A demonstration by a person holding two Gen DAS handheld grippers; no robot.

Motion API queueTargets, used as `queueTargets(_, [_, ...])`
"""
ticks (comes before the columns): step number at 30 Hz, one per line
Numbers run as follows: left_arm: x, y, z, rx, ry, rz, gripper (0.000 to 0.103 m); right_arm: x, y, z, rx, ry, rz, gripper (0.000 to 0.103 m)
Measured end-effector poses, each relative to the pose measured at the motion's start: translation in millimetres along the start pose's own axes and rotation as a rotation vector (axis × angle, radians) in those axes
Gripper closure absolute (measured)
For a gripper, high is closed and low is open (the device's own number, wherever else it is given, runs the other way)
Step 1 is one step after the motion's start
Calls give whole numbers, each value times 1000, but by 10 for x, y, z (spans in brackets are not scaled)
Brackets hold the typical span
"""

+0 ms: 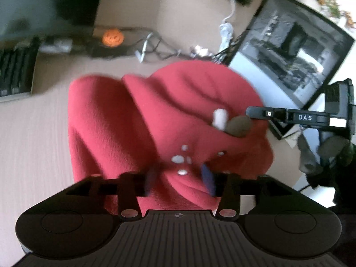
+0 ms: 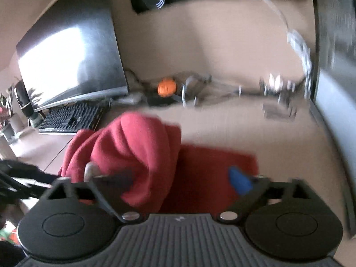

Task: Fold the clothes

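- The red garment [image 1: 160, 120] is a soft fleece piece, bunched and lifted off the pale wooden desk [image 1: 33, 151]; both views are motion-blurred.
- In the left wrist view the left gripper [image 1: 180, 178] has its blue-padded fingers [image 1: 208, 178] partly closed with a fold of the red cloth bulging up between them; the cloth fills the gap, so it is clamped on the garment.
- The cloth rises straight ahead of that gripper and drapes down toward the camera, with small white marks [image 1: 178, 159] on it just beyond the fingertips.
- At the garment's right edge, the other tool's black finger [image 1: 287, 116], marked "DAS", reaches in and meets the cloth near a white tab [image 1: 219, 119].
- In the right wrist view the right gripper [image 2: 180, 178] has its fingers set wide apart; the right blue pad [image 2: 240, 180] lies over flat red cloth.
- Its left finger [image 2: 113, 179] touches the raised bunch of the garment [image 2: 133, 146], which stands on the left side of the gap, but nothing is pinched.
- A flat part of the garment [image 2: 213, 169] lies on the desk just ahead of this gripper.
- Behind, a monitor [image 2: 71, 60], a keyboard [image 2: 69, 118], an orange ball [image 2: 166, 88] and tangled cables [image 2: 278, 89] sit along the wall.
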State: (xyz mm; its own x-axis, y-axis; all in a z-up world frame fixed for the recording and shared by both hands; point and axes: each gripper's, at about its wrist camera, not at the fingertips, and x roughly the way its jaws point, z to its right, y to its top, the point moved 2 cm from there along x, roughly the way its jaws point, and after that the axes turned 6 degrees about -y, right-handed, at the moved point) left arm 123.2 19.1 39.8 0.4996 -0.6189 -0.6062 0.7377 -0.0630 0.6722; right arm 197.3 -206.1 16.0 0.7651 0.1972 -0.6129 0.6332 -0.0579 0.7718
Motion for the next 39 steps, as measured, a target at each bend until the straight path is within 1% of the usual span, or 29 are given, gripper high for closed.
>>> queueTargets(1, [-75,49,37,18,-5,20,31,12,43,-5,2,-16,20,0])
queueTargets(2, [-131,108,82,33,-6,48,26,23,86,-11,4,-32,40,0])
queueTargets(3, [-158,168,121,43,-4,80,17,35,128,-16,7,-48,60,0])
queueTargets(4, [-181,226,154,53,-2,114,12,46,171,-22,9,-63,80,0])
queueTargets(6, [-192,340,219,68,0,179,10,68,257,-32,13,-95,120,0])
queueTargets(8, [-93,440,279,76,-10,232,10,90,342,-43,18,-127,160,0])
queueTargets(10, [89,483,318,76,-32,252,9,317,317,-14,47,-184,116,0])
queueTargets(11, [212,480,306,68,-38,239,9,466,284,11,60,-215,84,0])
queueTargets(12, [347,459,274,55,-37,209,9,632,206,72,68,-245,40,0])
queueTargets(14, [618,347,179,28,-7,131,9,964,20,238,94,-296,-52,0])
queueTargets(15, [717,274,135,30,4,108,9,1071,-63,360,140,-285,-87,0])
queueTargets(17, [756,182,124,70,5,119,9,1080,-134,643,318,-183,-103,0])
queueTargets(19, [740,172,129,70,4,120,9,968,-108,726,345,-172,-103,0])
queueTargets(20, [720,187,123,57,2,117,9,880,-73,712,320,-179,-81,0])
queueTargets(22, [664,236,119,26,6,103,9,631,33,596,237,-194,-8,0])
queueTargets(23, [611,264,125,6,6,96,9,476,102,515,196,-171,30,0])
queueTargets(25, [448,294,150,-28,-33,94,8,196,199,336,129,-86,80,0])
queueTargets(27, [289,308,175,-53,-83,91,6,11,204,175,44,-19,97,0])
queueTargets(29, [218,255,177,-55,-117,68,5,32,63,79,-37,-22,59,0])
queueTargets(31, [248,163,136,-63,-115,35,5,270,-154,87,-64,-89,-41,0])
queueTargets(32, [295,113,105,-71,-101,18,5,393,-264,93,-77,-124,-92,0])
queueTargets(33, [349,64,77,-85,-92,-2,5,436,-337,146,-27,-102,-88,0])
queueTargets(35, [397,18,98,-72,-70,-13,5,459,-337,216,45,-72,-100,0])
queueTargets(39, [408,13,168,-40,-36,-30,5,437,-263,120,-43,-66,-135,0])
